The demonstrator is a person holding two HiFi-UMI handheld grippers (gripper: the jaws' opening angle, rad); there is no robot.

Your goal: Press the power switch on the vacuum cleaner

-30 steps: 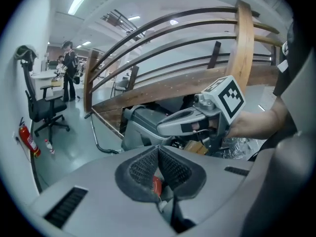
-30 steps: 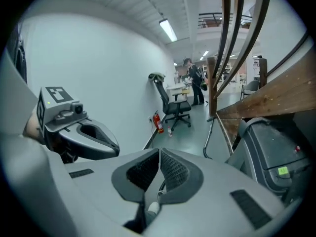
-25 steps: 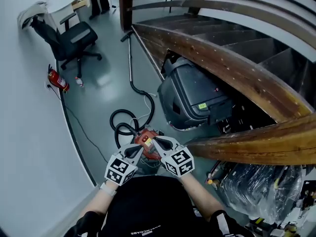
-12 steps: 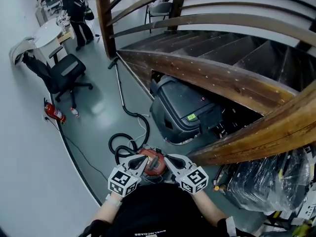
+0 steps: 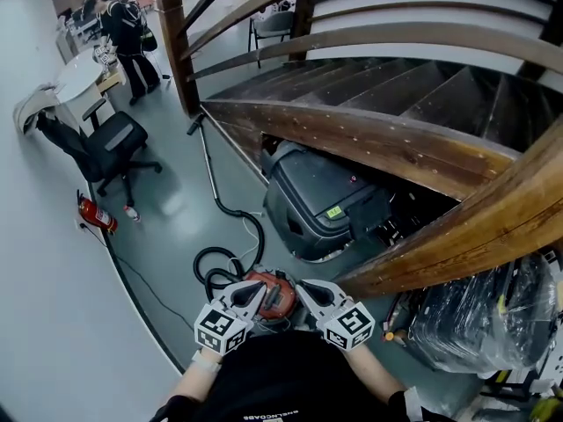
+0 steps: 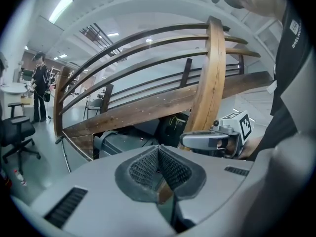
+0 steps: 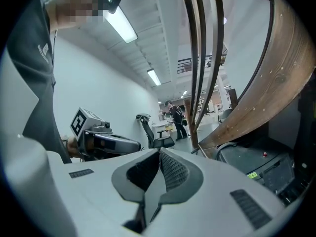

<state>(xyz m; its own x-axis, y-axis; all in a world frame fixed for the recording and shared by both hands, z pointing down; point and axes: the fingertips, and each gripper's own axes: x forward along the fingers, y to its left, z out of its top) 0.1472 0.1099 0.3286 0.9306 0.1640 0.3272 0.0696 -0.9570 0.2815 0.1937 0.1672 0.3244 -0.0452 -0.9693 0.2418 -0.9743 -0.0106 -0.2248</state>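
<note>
The red vacuum cleaner (image 5: 271, 292) sits on the floor right below me, and its black hose (image 5: 218, 265) coils to the left. Its wand (image 5: 208, 169) runs off toward the stairs. In the head view my left gripper (image 5: 256, 290) hangs over the vacuum's left side and my right gripper (image 5: 305, 288) over its right side, tips apart from each other. Both point forward and up. In the left gripper view the left gripper (image 6: 159, 150) is shut on nothing. The right gripper (image 7: 160, 155) is likewise shut and empty. The switch itself is not discernible.
A curved wooden staircase (image 5: 378, 139) rises ahead and to the right, with a big dark grey machine (image 5: 327, 199) under it. An office chair (image 5: 110, 146), a fire extinguisher (image 5: 95, 214) and a standing person (image 5: 128, 30) are far left. Plastic-wrapped goods (image 5: 466, 323) lie at the right.
The two grippers' tips were close together over the vacuum's top; now they sit apart on either side of it. The head view has tilted up, so the vacuum lies lower in frame.
</note>
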